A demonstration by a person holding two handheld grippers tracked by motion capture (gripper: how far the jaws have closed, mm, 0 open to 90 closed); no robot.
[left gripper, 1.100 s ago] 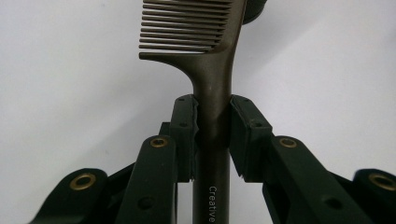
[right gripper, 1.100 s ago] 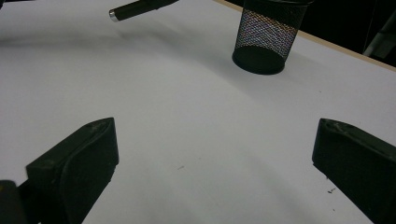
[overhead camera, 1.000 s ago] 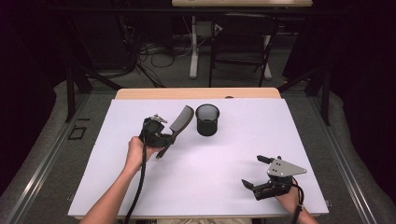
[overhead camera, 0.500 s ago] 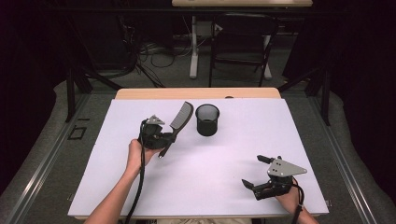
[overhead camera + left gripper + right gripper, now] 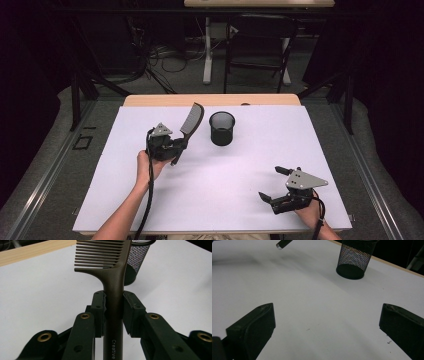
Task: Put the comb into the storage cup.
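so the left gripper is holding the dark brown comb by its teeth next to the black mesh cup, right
Not quite: the left gripper clamps the dark brown plastic comb by its handle, not its teeth, as the left gripper view shows. The black wire-mesh cup does stand close by.

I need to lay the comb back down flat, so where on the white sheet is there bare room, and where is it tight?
Widest free patch: the middle of the white sheet, between the left gripper with the comb and the right gripper. The far right, beyond the mesh cup, and the near left corner are also bare. It is crowded only around the cup and beside each gripper.
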